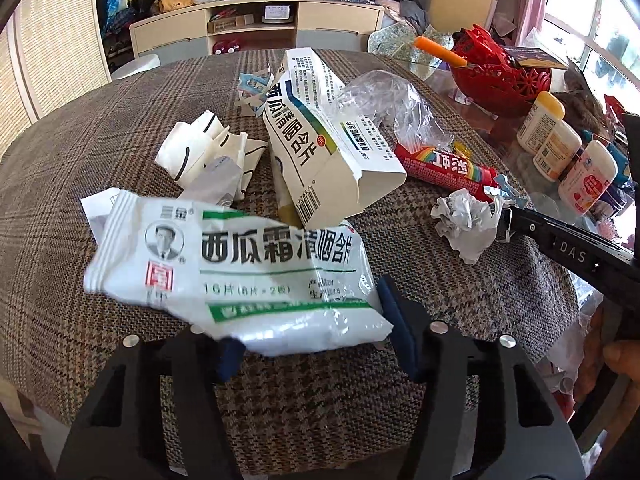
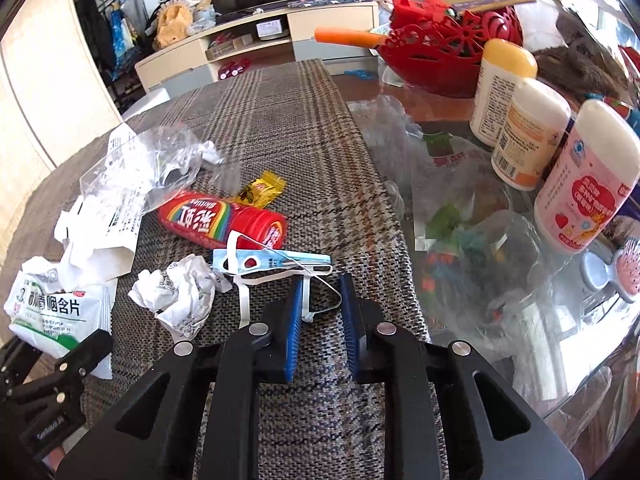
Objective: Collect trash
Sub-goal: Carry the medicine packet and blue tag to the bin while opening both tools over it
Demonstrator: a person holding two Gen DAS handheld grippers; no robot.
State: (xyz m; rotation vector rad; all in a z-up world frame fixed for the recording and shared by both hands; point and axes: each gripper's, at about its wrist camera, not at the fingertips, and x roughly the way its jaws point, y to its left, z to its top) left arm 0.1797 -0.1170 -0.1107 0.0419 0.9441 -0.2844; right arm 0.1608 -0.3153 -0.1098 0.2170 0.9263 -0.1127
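The trash lies in a loose heap in the middle of both views. Nearest to hand is a white medicine sachet, low in the left wrist view. The left gripper is closed on its lower edge, one blue pad on each side. The sachet looks raised off the cloth, probably the first piece to be carried off.

In the right wrist view, a folded blue face mask lies just above centre. Its white ear loops trail down between the jaws of the right gripper. Those jaws are drawn almost together, but a narrow gap remains and the pads do not visibly press on the loops. The gripper seems placed there because the thin straps are the easiest part of the mask to pinch.

Just left of the mask sits a crumpled paper ball. Above it are a red candy tube, a yellow wrapper and a clear plastic bag. An opened white carton rests at the centre of the left view.

Everything lies on a brown checked tablecloth that covers part of a glass tabletop. On the bare glass at the right stand three white bottles and a red basket, likely not trash. A low TV cabinet lines the cluttered room beyond.
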